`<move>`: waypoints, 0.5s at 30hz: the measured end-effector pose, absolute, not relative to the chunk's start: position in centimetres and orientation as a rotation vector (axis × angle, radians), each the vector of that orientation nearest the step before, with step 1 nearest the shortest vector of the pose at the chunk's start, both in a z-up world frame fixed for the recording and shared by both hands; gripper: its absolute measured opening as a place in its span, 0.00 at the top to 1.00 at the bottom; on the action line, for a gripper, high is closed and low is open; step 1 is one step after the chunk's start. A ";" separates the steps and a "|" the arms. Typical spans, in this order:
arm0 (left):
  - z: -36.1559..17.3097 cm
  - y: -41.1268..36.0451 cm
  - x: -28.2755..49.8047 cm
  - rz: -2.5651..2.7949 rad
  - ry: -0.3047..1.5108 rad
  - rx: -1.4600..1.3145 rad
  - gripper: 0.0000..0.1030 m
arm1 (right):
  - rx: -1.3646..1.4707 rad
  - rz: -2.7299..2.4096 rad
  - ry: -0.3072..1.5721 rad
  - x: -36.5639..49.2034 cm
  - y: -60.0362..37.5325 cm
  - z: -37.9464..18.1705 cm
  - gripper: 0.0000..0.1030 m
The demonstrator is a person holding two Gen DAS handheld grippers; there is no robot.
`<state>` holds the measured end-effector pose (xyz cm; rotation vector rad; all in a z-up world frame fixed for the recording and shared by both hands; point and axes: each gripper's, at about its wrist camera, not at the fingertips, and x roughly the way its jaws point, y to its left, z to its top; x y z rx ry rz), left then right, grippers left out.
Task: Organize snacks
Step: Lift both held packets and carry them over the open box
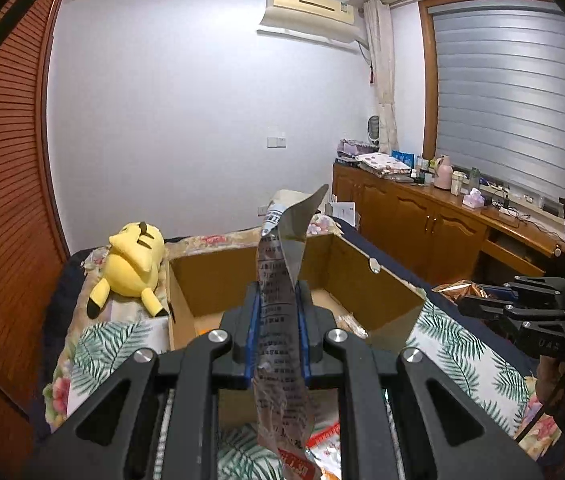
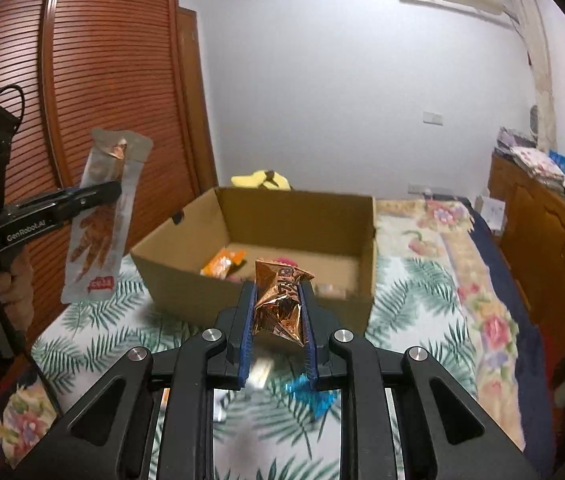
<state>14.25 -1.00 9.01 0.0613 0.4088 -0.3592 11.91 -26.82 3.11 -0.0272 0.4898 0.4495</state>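
Box (image 2: 266, 216) was plain matt cardboard, the crumpled snack pack (image 2: 282, 304) shiny copper foil, the long pouch (image 2: 98, 224) glossy silvery plastic, bedspread (image 2: 434, 280) soft printed cloth, wardrobe (image 2: 114, 80) slatted wood

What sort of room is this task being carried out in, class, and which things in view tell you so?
Most likely a bedroom in a home: the cardboard box sits on a bed with floral bedding, a yellow plush toy lies by it, and a louvred wooden wardrobe fills one wall.
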 end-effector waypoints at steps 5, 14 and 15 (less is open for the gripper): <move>9.4 -1.2 16.8 -0.360 0.397 0.075 0.88 | -0.032 0.471 0.465 14.7 -25.4 3.4 0.82; 8.6 -2.0 21.0 -0.339 0.419 0.089 0.88 | -0.050 0.520 0.445 18.9 -23.0 2.8 0.82; 8.2 -2.1 21.5 -0.335 0.428 0.094 0.88 | -0.049 0.527 0.447 19.5 -22.7 2.5 0.82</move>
